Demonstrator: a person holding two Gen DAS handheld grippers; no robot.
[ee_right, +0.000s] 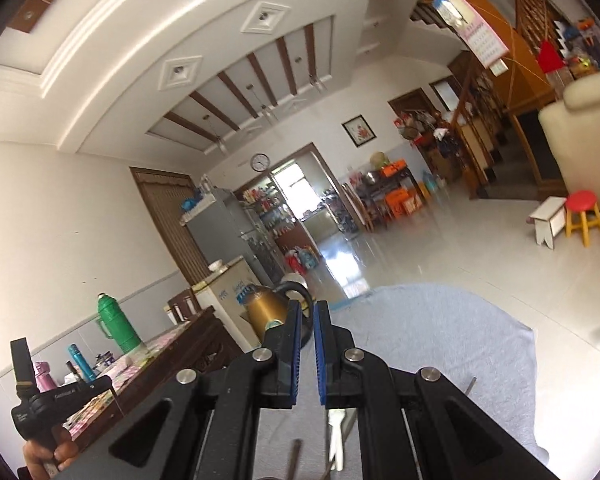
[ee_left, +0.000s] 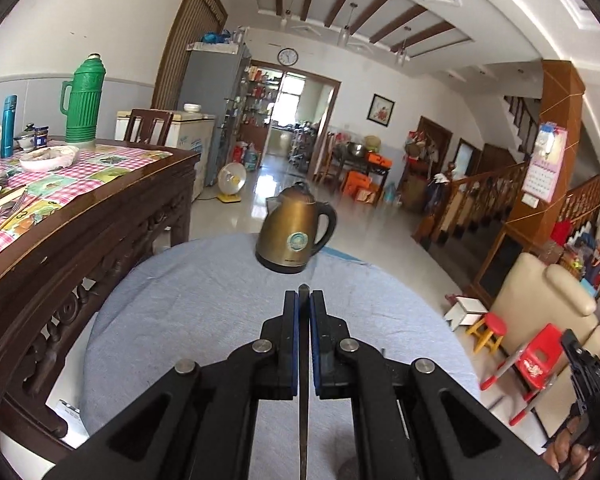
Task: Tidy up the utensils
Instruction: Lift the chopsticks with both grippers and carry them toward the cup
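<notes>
My left gripper (ee_left: pixel 303 300) is shut on a thin dark utensil (ee_left: pixel 303 392). Its tip pokes out between the blue pads and its shaft hangs down over the round table's grey cloth (ee_left: pixel 204 304). My right gripper (ee_right: pixel 308 312) is empty, its jaws a narrow gap apart, held tilted above the same cloth (ee_right: pixel 440 336). Under it lie a white plastic fork (ee_right: pixel 335 436), a dark stick-like utensil (ee_right: pixel 294 456) and a thin metal rod (ee_right: pixel 471 386).
A bronze electric kettle (ee_left: pixel 294 232) stands at the cloth's far edge; it also shows in the right wrist view (ee_right: pixel 266 308). A carved wooden table (ee_left: pixel 100 216) with a green thermos (ee_left: pixel 82 100) stands to the left. Red stools (ee_left: pixel 534 356) and a cream armchair (ee_left: pixel 548 300) stand to the right.
</notes>
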